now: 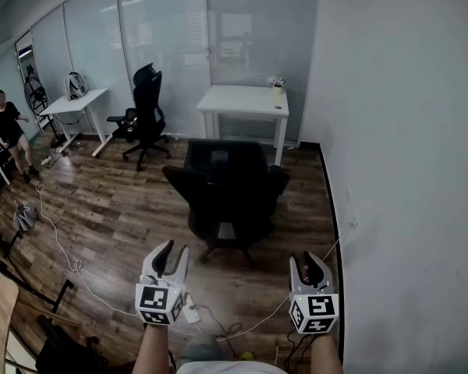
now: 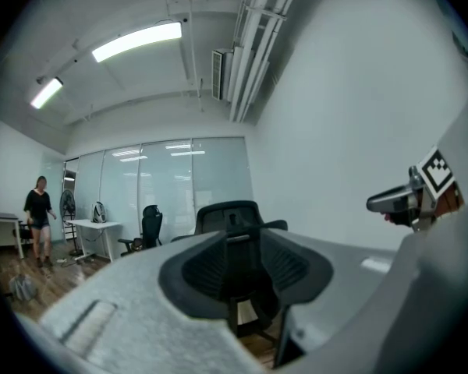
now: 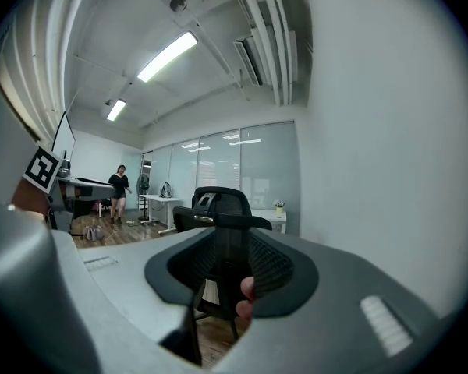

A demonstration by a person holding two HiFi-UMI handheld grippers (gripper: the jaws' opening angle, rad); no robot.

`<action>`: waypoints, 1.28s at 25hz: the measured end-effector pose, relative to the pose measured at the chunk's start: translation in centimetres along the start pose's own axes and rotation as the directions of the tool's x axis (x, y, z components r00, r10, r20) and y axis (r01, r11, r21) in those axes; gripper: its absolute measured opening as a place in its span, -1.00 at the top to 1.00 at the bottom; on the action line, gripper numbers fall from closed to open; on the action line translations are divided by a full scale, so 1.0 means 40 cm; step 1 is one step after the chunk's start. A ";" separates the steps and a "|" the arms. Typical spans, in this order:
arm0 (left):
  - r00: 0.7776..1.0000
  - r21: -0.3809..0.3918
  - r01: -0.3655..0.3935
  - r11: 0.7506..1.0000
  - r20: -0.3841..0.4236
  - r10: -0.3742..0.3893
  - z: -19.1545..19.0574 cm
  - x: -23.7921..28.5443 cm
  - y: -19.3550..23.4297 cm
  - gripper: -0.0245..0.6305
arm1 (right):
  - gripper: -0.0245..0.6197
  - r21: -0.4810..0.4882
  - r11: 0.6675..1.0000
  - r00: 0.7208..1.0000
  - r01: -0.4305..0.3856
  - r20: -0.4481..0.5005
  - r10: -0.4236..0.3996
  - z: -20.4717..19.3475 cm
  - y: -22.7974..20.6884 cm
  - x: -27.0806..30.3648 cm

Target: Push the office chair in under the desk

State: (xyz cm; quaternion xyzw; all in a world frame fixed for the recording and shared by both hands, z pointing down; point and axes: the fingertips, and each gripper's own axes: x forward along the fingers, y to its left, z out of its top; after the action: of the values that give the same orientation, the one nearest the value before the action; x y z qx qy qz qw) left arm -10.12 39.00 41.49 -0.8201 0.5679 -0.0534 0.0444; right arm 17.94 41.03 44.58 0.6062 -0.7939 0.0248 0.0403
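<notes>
At the upper left of the head view, a person in dark clothes is standing on the wooden floor. Just right of the person, a side desk is standing by the glass partition, with a spare black office chair beside it. A white cable is trailing over the floor at the lower left.

At the bottom, left of center, the left hand-held gripper is pointing forward. Its 2 jaws are standing spread with nothing between them, and only the distant chair is showing through the gap.

In the middle of the frame, the black office chair is standing on the floor with its backrest facing the camera. It is sitting just in front of the white desk at the top center, not yet under the desktop. A small pot is resting on that desk's right end.

At the lower right, the right hand-held gripper is also pointing toward the chair with its jaws spread and gripping nothing. In the right gripper view, a small pinkish shape is showing low in the gap. I cannot tell what it is.

A white wall is filling the right side.
</notes>
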 end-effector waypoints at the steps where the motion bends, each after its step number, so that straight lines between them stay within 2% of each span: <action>1: 1.000 -0.003 -0.004 1.000 -0.001 0.004 -0.003 0.003 -0.003 0.52 | 0.58 -0.002 1.000 1.000 -0.003 0.000 0.003 -0.003 -0.005 0.003; 5: 1.000 -0.003 -0.011 1.000 -0.011 0.011 -0.008 0.025 -0.012 0.52 | 0.58 0.008 1.000 1.000 -0.015 0.001 0.015 -0.007 -0.027 0.019; 9: 1.000 -0.006 -0.019 1.000 -0.016 0.019 -0.027 0.070 -0.015 0.52 | 0.58 -0.029 0.999 1.000 -0.024 0.009 0.025 -0.017 -0.050 0.054; 15: 1.000 0.001 -0.017 1.000 -0.016 0.017 -0.051 0.151 0.002 0.52 | 0.58 0.004 0.999 0.999 -0.041 0.012 0.041 -0.030 -0.079 0.147; 24: 1.000 -0.005 -0.002 1.000 -0.030 0.001 -0.097 0.345 0.129 0.51 | 0.58 0.004 0.998 0.998 -0.055 0.010 0.055 -0.035 -0.079 0.381; 32: 0.998 -0.019 0.025 1.000 -0.057 -0.026 -0.110 0.570 0.296 0.50 | 0.58 -0.022 0.997 0.997 -0.080 -0.015 0.080 0.007 -0.069 0.639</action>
State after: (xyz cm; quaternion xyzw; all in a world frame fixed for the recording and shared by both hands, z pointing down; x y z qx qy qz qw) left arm -13.73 13.47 45.14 -0.8257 0.5591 -0.0722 0.0199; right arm 13.92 15.72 46.67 0.5731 -0.8176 0.0218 0.0515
